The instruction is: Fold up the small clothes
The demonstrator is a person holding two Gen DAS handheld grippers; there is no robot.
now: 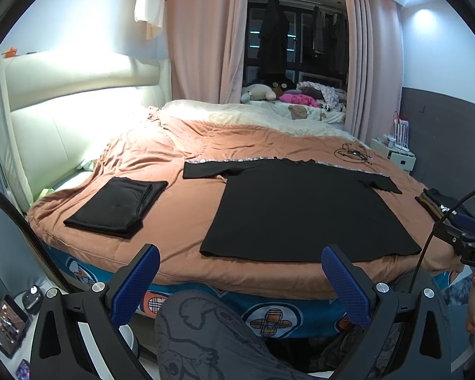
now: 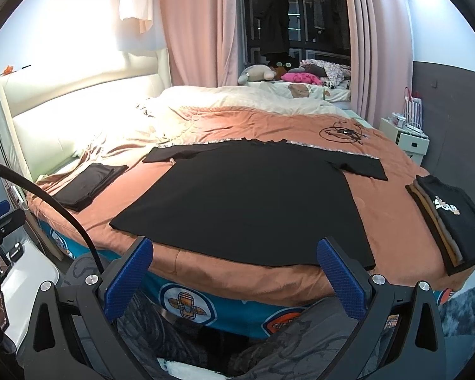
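Observation:
A black T-shirt [image 1: 304, 209] [image 2: 256, 196] lies spread flat on the orange bedspread [image 1: 180, 247] [image 2: 269, 281], sleeves out to both sides, hem toward me. My left gripper [image 1: 240, 277] hangs open in front of the bed's near edge, just short of the hem, with nothing between its blue pads [image 1: 136, 285]. My right gripper [image 2: 234, 272] is open too, held near the hem's right part, also empty. A folded black garment [image 1: 117, 205] [image 2: 85, 185] rests on the bed to the left. A stack of folded clothes [image 2: 449, 221] [image 1: 440, 205] sits at the bed's right edge.
A coiled black cable [image 1: 351, 153] [image 2: 342, 133] lies on the far right of the bed. A person's grey patterned trouser legs [image 1: 212, 332] [image 2: 300, 345] are below the grippers. A white nightstand [image 2: 408, 136] stands at right, a headboard [image 1: 60, 126] at left, and a small screen [image 1: 6, 323] low left.

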